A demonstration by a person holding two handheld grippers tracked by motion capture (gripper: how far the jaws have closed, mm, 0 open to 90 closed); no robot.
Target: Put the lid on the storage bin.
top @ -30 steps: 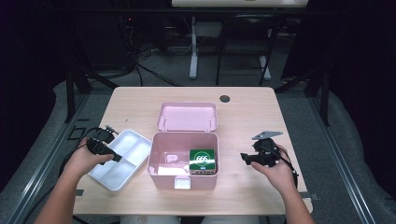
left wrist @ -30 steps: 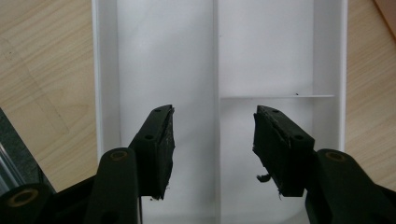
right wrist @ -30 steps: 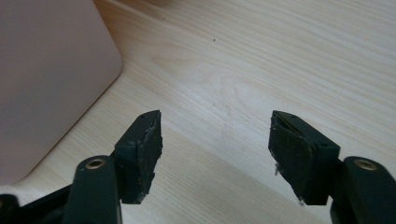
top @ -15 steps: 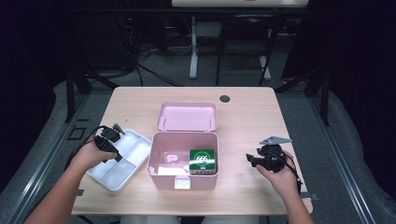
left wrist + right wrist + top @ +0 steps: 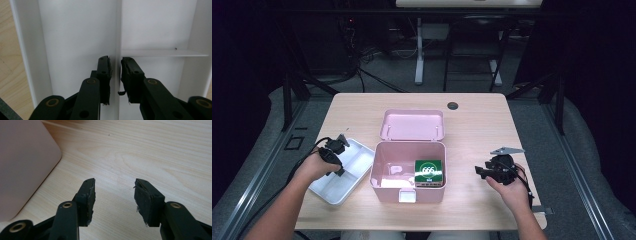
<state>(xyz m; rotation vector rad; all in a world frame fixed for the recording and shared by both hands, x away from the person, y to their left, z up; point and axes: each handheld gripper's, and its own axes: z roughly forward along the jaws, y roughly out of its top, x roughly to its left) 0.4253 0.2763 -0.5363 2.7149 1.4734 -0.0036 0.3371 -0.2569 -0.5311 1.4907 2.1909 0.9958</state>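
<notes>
Landmark: pink box [image 5: 409, 172], open, at the table's near middle; its lid [image 5: 412, 125] lies flat just behind it, touching or nearly so. White tray [image 5: 343, 171] sits just left of the box, turned askew, its near corner close to the table's [image 5: 477, 117] front edge. Left gripper [image 5: 115, 68] is down in the tray, jaws straddling the thin divider [image 5: 118, 37] and just closing; a narrow gap shows each side, pads not yet clearly pressing. Right gripper [image 5: 113, 195] hovers over bare wood right of the box, jaws half spread after closing somewhat, nothing between; the box's rounded corner [image 5: 53, 152] lies near. Open room: the wide strip right of the box and the far half behind the lid
</notes>
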